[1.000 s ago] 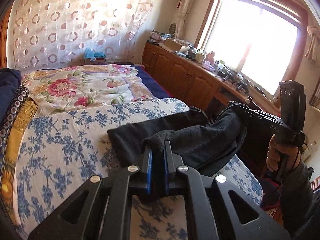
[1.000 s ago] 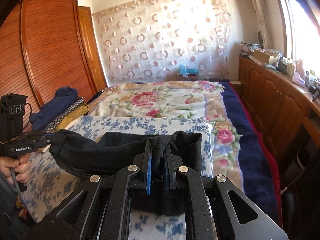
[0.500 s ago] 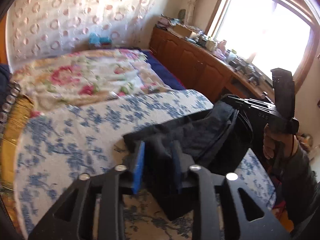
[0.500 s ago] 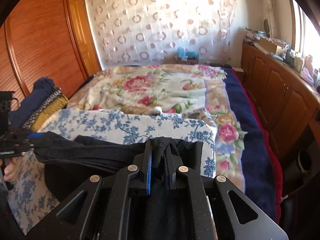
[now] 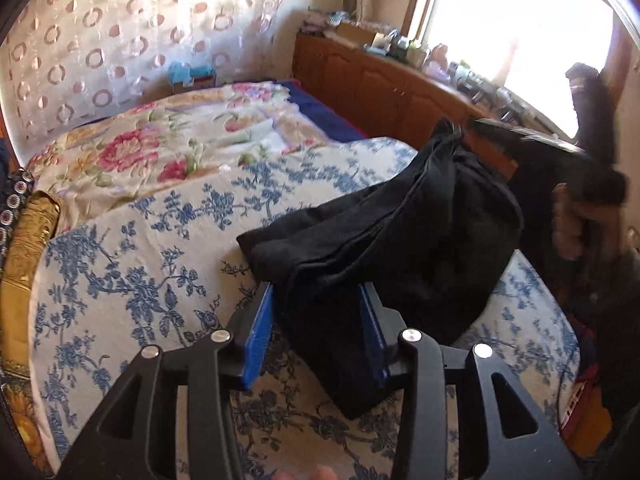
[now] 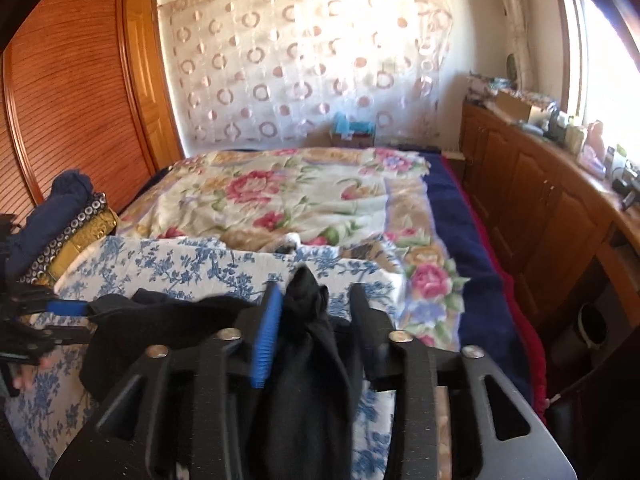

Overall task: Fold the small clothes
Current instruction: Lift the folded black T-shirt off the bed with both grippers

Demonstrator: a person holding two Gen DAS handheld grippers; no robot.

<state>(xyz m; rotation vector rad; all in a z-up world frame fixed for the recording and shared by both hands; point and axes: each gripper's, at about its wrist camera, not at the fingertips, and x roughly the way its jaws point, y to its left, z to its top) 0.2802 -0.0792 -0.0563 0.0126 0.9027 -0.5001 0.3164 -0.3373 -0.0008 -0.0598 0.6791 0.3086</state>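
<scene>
A black garment (image 5: 400, 232) lies bunched on the blue-flowered cloth (image 5: 132, 272) on the bed. My left gripper (image 5: 316, 320) is open, its blue pads on either side of one end of the garment. My right gripper (image 6: 314, 320) is open too, with the other end of the garment (image 6: 308, 344) loose between its fingers. In the left wrist view the right gripper (image 5: 520, 140) shows blurred at the far end of the garment. In the right wrist view the left gripper (image 6: 44, 312) shows at the left edge.
A flowered quilt (image 6: 288, 200) covers the far part of the bed. Folded clothes (image 6: 60, 224) are stacked at the left by a wooden wardrobe (image 6: 72, 92). A wooden cabinet (image 6: 540, 200) with clutter runs along the right under the window.
Both grippers have opened and let go of the black garment, which has dropped onto the blue-flowered cloth. Both have also shifted, the right one blurred with motion.
</scene>
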